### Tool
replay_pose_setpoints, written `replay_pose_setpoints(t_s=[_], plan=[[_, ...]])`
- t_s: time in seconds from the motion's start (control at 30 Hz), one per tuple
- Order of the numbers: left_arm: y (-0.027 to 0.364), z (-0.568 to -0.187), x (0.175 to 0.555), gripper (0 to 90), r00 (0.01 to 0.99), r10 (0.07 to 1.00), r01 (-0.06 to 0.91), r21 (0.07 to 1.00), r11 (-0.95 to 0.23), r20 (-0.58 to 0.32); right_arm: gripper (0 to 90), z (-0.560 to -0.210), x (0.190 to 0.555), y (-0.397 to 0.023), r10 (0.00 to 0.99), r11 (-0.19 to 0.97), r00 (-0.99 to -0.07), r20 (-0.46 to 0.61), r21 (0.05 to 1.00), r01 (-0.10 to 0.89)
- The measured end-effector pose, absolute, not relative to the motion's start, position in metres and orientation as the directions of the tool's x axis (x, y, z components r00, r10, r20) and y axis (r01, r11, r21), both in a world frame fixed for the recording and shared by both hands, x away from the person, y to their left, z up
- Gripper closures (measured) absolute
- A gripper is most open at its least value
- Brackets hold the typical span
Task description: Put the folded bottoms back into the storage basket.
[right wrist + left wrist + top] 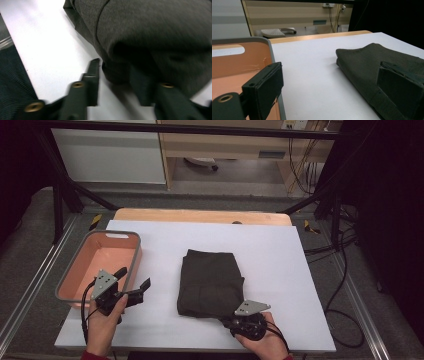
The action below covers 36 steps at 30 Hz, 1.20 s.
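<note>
Folded dark trousers (210,282) lie mid-table, their near corner between the right gripper's (235,319) parted, unclamped jaws. Left gripper (134,282) hovers wide open beside the pink bin (131,256). Folding looks finished; binning remains, I judge.

Matt dark woven cloth garment (210,282); smooth plastic bin (100,265); matt table sheet (280,265)

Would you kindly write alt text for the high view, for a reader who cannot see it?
A folded dark garment lies on a white table, with the right gripper at its near right corner. The left gripper, jaws open, hovers beside an orange bin at the table's left edge.
</note>
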State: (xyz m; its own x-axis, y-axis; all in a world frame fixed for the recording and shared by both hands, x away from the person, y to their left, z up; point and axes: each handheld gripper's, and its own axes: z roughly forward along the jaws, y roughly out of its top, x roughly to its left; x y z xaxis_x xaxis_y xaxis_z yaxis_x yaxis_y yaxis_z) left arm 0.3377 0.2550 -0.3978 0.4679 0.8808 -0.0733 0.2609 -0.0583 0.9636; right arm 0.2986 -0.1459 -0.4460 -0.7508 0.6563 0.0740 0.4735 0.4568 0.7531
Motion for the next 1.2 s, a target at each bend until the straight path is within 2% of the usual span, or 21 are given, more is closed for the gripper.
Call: replay_pose_setpoints(t_s=[0.1, 0.2, 0.23, 0.4, 0.5, 0.83, 1.2], plan=[[0.255, -0.398, 0.338, 7.2, 0.468, 0.881, 0.262, 0.963, -0.061, -0.072, 47.2, -0.446, 0.294, -0.15, 0.674, 0.449, -0.735, 0.077, 0.746, 0.491], [0.253, -0.398, 0.337, 7.1, 0.469, 0.881, 0.258, 0.964, -0.063, -0.068, 31.1, -0.447, 0.29, -0.158, 0.725, 0.433, -0.687, 0.058, 0.736, 0.52], [0.253, -0.398, 0.337, 7.1, 0.469, 0.881, 0.257, 0.964, -0.064, -0.067, 31.1, -0.447, 0.29, -0.158, 0.725, 0.433, -0.687, 0.058, 0.736, 0.52], [0.254, -0.398, 0.338, 7.2, 0.467, 0.882, 0.258, 0.964, -0.063, -0.067, 14.5, -0.442, 0.288, -0.161, 0.751, 0.394, -0.659, 0.046, 0.769, 0.503], [0.253, -0.398, 0.338, 7.1, 0.469, 0.881, 0.257, 0.964, -0.065, -0.065, 10.3, -0.439, 0.289, -0.16, 0.751, 0.38, -0.659, 0.039, 0.79, 0.48], [0.252, -0.398, 0.338, 7.1, 0.472, 0.879, 0.258, 0.964, -0.068, -0.064, 10.3, -0.432, 0.288, -0.152, 0.732, 0.388, -0.681, -0.014, 0.831, 0.399], [0.249, -0.398, 0.338, 7.1, 0.479, 0.876, 0.256, 0.964, -0.077, -0.057, 17.0, -0.45, 0.298, -0.127, 0.697, 0.499, -0.714, -0.071, 0.763, 0.411]])
